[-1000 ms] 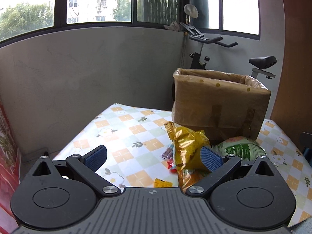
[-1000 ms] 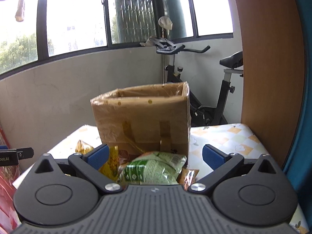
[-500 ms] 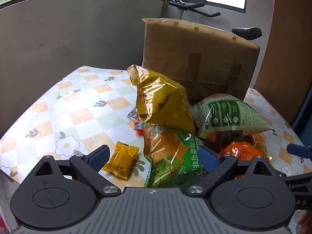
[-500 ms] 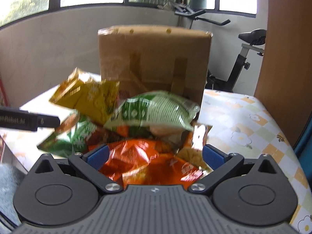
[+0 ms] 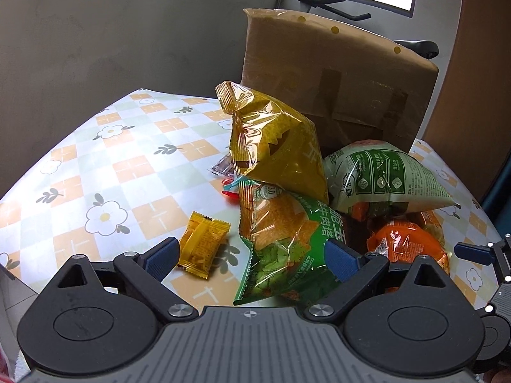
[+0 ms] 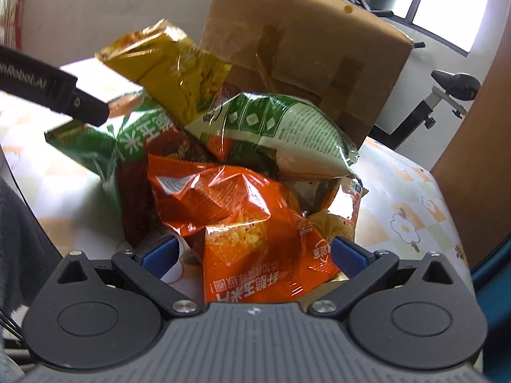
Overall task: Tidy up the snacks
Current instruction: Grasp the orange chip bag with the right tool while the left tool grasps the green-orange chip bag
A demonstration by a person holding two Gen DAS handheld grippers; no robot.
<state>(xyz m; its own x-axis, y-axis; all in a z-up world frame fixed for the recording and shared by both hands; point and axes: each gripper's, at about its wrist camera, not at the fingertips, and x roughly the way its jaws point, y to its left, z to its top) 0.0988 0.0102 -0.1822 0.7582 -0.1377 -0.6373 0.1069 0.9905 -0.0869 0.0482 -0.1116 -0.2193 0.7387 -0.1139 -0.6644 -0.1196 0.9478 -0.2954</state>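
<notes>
Snacks: crinkly foil bags heaped on checked counter [image 5: 105,166] before brown cardboard box [image 5: 345,89] | left tongs [image 5: 252,260], right tongs [image 6: 254,253] gaping, empty | risk: tugging orange bag [image 6: 242,223] topples gold bag [image 5: 274,146]

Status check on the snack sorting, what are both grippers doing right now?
Left gripper open, green chip bag between jaws, ungripped. Right gripper open over orange chip bag. Snacks piled before brown cardboard box; nothing blocking.
</notes>
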